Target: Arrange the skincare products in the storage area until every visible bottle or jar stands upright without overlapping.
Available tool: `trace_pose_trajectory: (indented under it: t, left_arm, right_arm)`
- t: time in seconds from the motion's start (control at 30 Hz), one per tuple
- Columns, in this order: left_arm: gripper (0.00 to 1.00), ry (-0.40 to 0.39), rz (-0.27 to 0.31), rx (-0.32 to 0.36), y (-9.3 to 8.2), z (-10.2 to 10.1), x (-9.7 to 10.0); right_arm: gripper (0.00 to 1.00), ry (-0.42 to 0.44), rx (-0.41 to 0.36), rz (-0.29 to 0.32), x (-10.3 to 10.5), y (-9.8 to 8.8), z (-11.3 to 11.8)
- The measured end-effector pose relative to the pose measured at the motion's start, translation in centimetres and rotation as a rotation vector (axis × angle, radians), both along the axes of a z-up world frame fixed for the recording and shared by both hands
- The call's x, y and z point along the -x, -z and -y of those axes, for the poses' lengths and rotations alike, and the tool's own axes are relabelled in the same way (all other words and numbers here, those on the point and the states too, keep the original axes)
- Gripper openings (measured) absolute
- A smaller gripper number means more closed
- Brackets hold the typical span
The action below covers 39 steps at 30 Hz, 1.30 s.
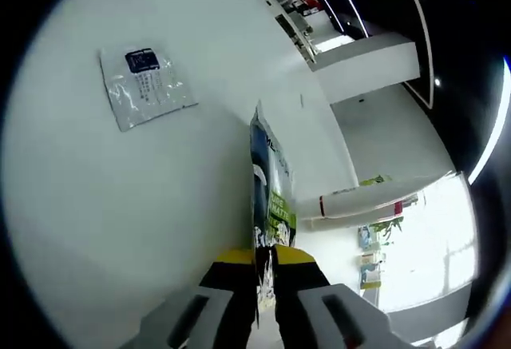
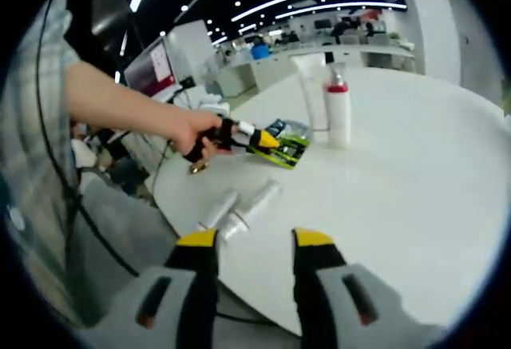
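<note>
The left gripper point(image 1: 266, 255) jaws are squeezing a green-and-blue flat sachet point(image 1: 271, 193), edge-on, pointing away. The right gripper point(image 2: 255, 241) jaws are standing wide apart, holding nothing, above the white round bench point(image 2: 399, 173).

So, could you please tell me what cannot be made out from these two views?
- Left gripper view: sachet print, too small to read.
- Left gripper view: green packet face, seen edge-on in the left gripper.
- Right gripper view: two lying tubes, labels too blurred.
- Right gripper view: red-collared bottle, label too small.

A round white table point(image 2: 415, 173) stands before distant desks point(image 2: 319, 53).
</note>
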State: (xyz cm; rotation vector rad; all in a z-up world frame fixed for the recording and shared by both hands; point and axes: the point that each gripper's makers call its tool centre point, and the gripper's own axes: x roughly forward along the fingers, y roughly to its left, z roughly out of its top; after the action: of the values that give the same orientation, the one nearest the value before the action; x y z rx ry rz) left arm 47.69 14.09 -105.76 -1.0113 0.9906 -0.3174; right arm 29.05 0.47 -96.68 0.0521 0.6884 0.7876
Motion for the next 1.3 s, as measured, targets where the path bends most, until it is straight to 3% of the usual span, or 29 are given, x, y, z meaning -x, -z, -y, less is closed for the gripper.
trace_pose_trajectory:
  t: [0.6,0.87,1.3]
  left_arm:
    - [0.14,-0.005,-0.023,0.007,-0.4,-0.4,0.2]
    - [0.24,0.007,-0.013,0.021,-1.0,-0.9,0.1]
    - [0.27,0.192,-0.024,-0.192,-0.9,-0.2,0.3]
  right_arm:
    - [0.33,0.009,-0.012,0.011,-0.1,-0.3,0.0]
    - [0.32,0.001,-0.019,0.012,-0.1,-0.4,-0.1]
    - [0.32,0.002,-0.028,0.016,-0.2,-0.5,0.0]
